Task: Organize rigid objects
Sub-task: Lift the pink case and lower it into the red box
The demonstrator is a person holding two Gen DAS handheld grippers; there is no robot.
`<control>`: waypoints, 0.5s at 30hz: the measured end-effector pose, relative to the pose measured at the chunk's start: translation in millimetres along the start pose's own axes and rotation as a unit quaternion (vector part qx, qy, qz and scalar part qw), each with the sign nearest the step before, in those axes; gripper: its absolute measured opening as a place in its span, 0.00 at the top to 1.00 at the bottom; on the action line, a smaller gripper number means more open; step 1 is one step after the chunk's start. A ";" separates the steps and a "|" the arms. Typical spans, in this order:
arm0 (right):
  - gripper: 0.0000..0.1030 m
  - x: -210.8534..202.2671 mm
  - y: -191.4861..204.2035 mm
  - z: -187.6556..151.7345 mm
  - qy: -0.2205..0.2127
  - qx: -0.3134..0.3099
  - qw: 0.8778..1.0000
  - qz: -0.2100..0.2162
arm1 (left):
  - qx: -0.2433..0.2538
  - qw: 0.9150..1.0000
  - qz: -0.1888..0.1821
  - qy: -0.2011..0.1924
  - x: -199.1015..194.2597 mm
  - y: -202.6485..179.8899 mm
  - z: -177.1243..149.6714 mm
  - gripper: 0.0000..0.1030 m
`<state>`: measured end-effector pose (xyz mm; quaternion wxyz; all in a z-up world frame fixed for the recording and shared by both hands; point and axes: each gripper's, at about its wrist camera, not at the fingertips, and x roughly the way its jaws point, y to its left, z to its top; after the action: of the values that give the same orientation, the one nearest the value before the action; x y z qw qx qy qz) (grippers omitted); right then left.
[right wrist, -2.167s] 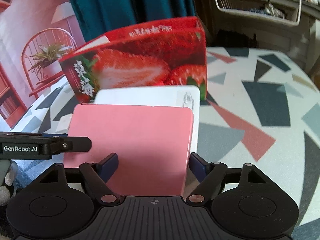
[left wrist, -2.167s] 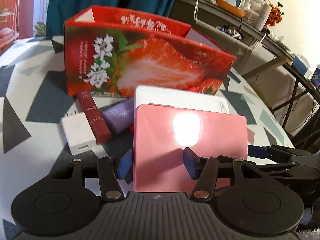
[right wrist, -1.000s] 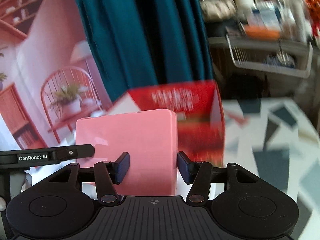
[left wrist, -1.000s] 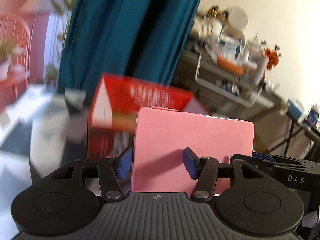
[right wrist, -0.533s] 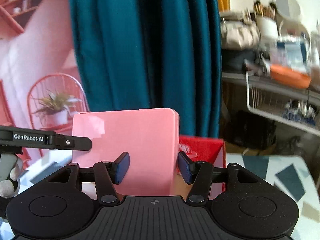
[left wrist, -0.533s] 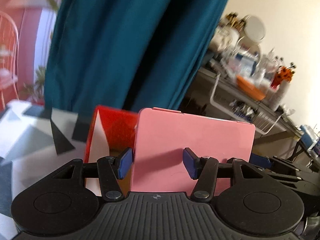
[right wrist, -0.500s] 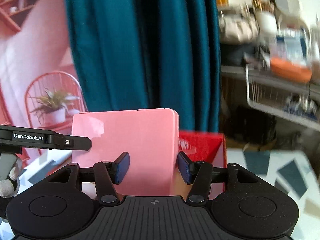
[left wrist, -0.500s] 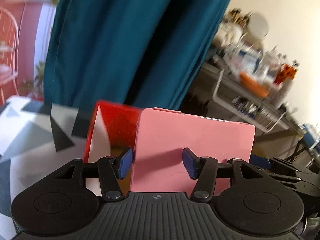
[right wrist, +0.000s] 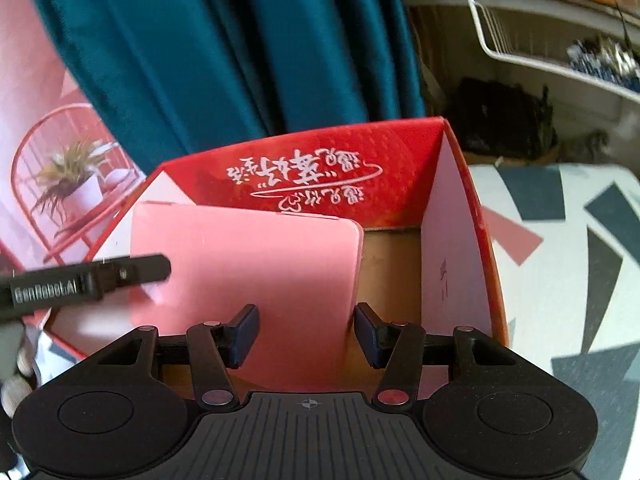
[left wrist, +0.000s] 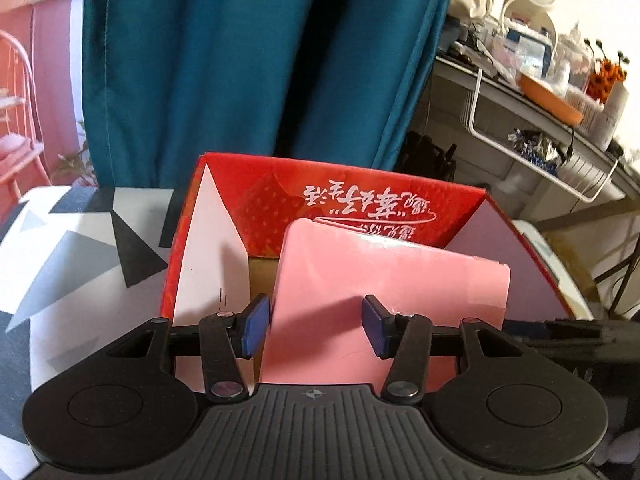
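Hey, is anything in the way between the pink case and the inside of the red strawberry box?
Nothing visible blocks it. The pink case hangs over the open red box, whose brown floor looks bare where it shows; the part under the case is hidden.

One pink case (left wrist: 384, 280) and one red strawberry carton (left wrist: 360, 196) are in view. Two grippers, left (left wrist: 316, 330) and right (right wrist: 306, 330), appear alongside one teal curtain (left wrist: 240, 60).

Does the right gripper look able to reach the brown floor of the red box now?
Probably not. The right gripper holds the pink case, which hangs over the red box and covers most of its opening. Only a narrow strip of brown floor beside the right wall shows free.
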<state>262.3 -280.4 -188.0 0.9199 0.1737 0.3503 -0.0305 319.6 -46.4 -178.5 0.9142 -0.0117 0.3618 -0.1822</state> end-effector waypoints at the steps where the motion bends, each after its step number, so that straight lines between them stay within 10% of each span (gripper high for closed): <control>1: 0.52 0.8 -1.8 4.0 0.002 0.006 1.000 0.000 | 0.009 1.000 0.005 0.001 1.4 -2.1 -0.7 0.48; 7: 0.53 11.0 -0.1 0.6 0.018 0.005 1.000 -0.020 | 0.087 0.994 0.062 0.035 18.3 -22.9 -9.0 0.60; 15: 0.53 13.3 2.6 -3.3 0.021 0.004 0.999 -0.024 | 0.072 0.995 0.044 0.050 24.9 -18.7 -12.0 0.66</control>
<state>270.6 -275.9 -198.2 0.9106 0.1696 0.3734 -0.0505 322.3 -71.0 -200.9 0.9006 0.0792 0.3929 -0.1680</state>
